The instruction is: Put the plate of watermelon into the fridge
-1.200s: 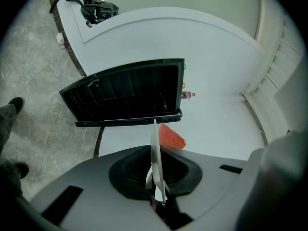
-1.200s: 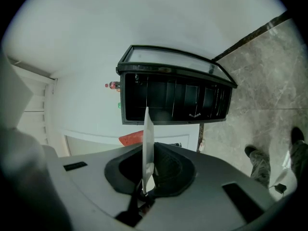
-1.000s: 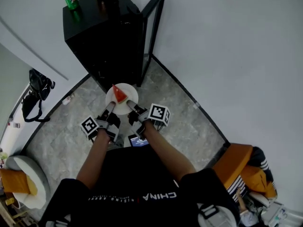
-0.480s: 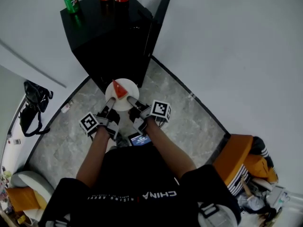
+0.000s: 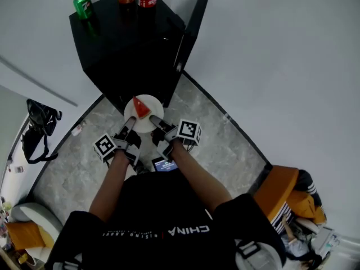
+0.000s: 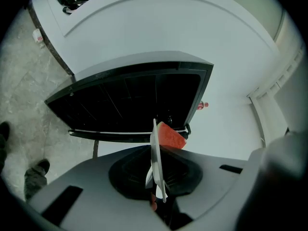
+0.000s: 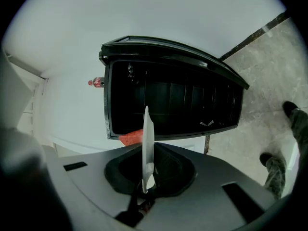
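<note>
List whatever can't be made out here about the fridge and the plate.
- Fridge interior: too dark in both gripper views to show shelves; in the head view its own top covers it.
- Plate surface: seen edge-on in both gripper views.
- Green can print: too small in the head view.

The person wears a black short-sleeved T-shirt (image 5: 163, 218) with one line of white lettering (image 5: 169, 232) across the chest; its sleeves end above the elbows. Grey webbing straps (image 5: 247, 251) with a buckle show at the right shoulder. Mottled camouflage trousers (image 7: 275, 174) and dark shoes (image 7: 291, 110) show lower down. The left hand-held gripper (image 5: 129, 125) and the right hand-held gripper (image 5: 156, 125) are black. Each carries a white cube printed with black square markers, the left cube (image 5: 105, 146) and the right cube (image 5: 189, 131). Close up, each has a smooth grey plastic housing (image 7: 202, 201) with a dark round recess and rectangular slots.
</note>
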Action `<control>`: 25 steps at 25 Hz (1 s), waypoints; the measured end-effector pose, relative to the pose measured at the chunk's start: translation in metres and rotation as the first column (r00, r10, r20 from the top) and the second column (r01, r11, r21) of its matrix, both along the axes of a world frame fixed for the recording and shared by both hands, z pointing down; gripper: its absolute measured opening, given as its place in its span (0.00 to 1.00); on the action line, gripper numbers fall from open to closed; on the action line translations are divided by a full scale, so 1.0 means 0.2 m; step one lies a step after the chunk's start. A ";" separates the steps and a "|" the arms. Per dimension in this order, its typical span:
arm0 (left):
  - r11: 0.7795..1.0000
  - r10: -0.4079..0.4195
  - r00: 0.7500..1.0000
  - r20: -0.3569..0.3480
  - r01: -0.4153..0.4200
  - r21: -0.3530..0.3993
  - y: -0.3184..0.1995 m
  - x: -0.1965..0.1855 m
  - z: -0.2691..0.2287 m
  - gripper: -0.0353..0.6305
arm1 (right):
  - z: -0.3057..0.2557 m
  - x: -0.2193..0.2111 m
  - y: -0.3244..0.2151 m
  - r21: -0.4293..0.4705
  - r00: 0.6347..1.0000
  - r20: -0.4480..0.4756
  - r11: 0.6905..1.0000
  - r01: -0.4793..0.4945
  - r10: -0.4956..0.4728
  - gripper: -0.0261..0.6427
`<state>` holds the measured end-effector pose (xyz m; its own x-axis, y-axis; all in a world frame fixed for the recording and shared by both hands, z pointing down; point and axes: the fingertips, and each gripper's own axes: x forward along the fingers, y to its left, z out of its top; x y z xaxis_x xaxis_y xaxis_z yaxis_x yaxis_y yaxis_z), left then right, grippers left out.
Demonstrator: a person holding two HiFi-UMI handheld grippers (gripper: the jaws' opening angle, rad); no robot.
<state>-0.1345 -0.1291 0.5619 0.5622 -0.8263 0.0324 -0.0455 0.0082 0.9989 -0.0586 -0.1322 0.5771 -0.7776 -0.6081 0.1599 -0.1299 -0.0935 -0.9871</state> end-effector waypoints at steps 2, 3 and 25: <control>1.000 -0.023 1.000 0.005 0.023 0.004 -0.04 0.03 -0.01 0.11 | 0.00 0.03 -0.05 -0.005 1.000 0.005 1.000 0.024 -0.024 0.08; 0.999 -0.036 0.999 0.007 0.036 0.004 -0.07 0.05 -0.02 0.11 | -0.01 0.05 -0.08 -0.009 0.999 0.005 0.999 0.038 -0.038 0.08; 0.980 -0.201 0.979 0.032 0.201 -0.007 -0.27 0.10 -0.05 0.11 | -0.07 0.10 -0.34 0.014 0.991 0.013 0.991 0.134 -0.135 0.08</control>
<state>-0.1148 -0.1829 0.5524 0.3836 -0.9218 0.0560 -0.0725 0.0304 0.9969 -0.0378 -0.1999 0.5639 -0.8546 -0.4998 0.1412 -0.1268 -0.0628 -0.9899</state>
